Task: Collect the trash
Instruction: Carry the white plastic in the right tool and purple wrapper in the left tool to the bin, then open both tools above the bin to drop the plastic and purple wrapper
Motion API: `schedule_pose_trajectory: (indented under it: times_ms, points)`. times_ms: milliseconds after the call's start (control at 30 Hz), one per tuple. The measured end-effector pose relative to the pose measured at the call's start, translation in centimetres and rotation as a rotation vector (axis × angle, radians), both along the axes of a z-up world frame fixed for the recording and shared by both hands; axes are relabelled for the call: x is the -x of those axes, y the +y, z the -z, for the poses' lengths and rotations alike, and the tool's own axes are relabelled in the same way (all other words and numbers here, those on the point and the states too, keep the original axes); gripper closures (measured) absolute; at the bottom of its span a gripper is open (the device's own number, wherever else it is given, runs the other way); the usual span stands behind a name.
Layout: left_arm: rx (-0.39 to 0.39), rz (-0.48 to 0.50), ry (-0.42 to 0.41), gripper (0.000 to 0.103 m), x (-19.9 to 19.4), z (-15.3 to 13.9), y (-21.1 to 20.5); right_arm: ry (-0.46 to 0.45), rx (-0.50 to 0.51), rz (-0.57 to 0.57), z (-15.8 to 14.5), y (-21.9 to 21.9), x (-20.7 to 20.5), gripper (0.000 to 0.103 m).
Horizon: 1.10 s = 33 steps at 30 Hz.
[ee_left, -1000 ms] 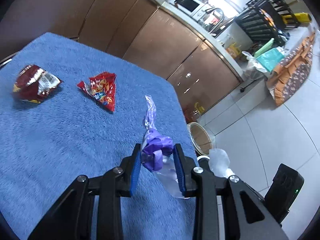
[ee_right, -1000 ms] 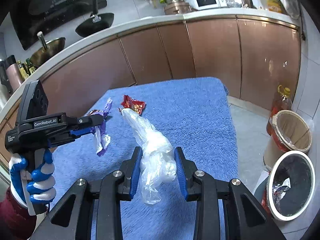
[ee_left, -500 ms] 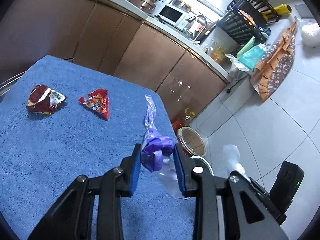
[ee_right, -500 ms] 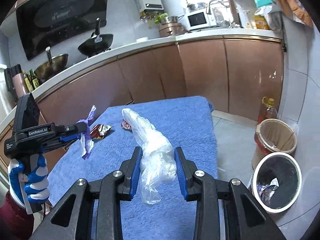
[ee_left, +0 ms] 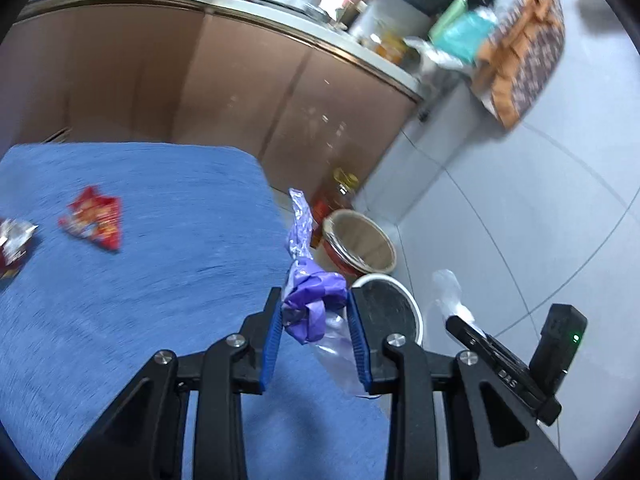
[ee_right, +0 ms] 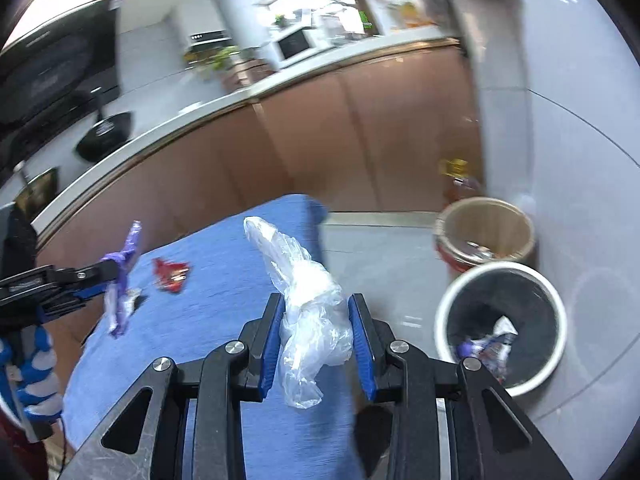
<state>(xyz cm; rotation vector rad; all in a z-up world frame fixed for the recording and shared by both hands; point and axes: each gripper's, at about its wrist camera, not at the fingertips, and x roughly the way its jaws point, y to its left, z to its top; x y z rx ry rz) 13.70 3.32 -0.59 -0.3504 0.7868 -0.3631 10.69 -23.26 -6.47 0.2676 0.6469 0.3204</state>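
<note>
My left gripper [ee_left: 314, 312] is shut on a crumpled purple wrapper [ee_left: 310, 296], held above the right edge of the blue-covered table [ee_left: 140, 300]. My right gripper [ee_right: 316, 316] is shut on a clear plastic bag [ee_right: 308, 296], past the table's corner. A white-rimmed black bin [ee_right: 500, 320] with some trash inside stands on the floor to the right of it; the bin [ee_left: 390, 308] also shows just behind the left fingers. A red snack wrapper [ee_left: 94, 222] and a dark red wrapper [ee_left: 14, 240] lie on the table. The left gripper [ee_right: 106, 270] with its purple wrapper shows at left in the right wrist view.
A tan wastebasket [ee_right: 486, 228] stands behind the black bin, with an oil bottle [ee_left: 340, 192] near it. Brown kitchen cabinets [ee_left: 240, 80] run behind the table. Grey tiled floor [ee_left: 520, 220] spreads out to the right. A gloved hand [ee_right: 32, 364] holds the left gripper.
Both grippers have swung right, off the table toward the bins, each still holding its trash. The black bin now looms larger in both views; the frames are motion-blurred.
</note>
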Motion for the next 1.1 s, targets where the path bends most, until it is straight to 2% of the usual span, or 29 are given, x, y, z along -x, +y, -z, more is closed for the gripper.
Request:
schedule_pose_trajectory:
  times_ms: [167,367,667,833,967,1100]
  points:
    - [-0.052,0.127,0.04,0.073,-4.8,1.6,-6.6,0.066,0.035,0.142,3.7,-4.8,-2.3,0.072]
    - [-0.111,0.262,0.103,0.073,-10.5,5.4,-15.0,0.133,0.101,0.263,7.6,-9.2,-5.0,0.072]
    - [-0.206,0.394,0.174,0.073,-16.8,11.4,-26.3,0.224,0.138,0.36,12.4,-13.6,-8.1,0.071]
    - [-0.225,0.406,0.202,0.072,-19.4,13.7,-30.0,0.264,0.156,0.393,14.2,-14.6,-9.0,0.07]
    - [-0.211,0.409,0.225,0.065,-20.6,14.6,-31.7,0.283,0.167,0.408,15.0,-15.0,-9.4,0.061]
    - [-0.195,0.416,0.223,0.064,-20.7,14.3,-32.1,0.291,0.159,0.414,15.4,-15.0,-9.1,0.057]
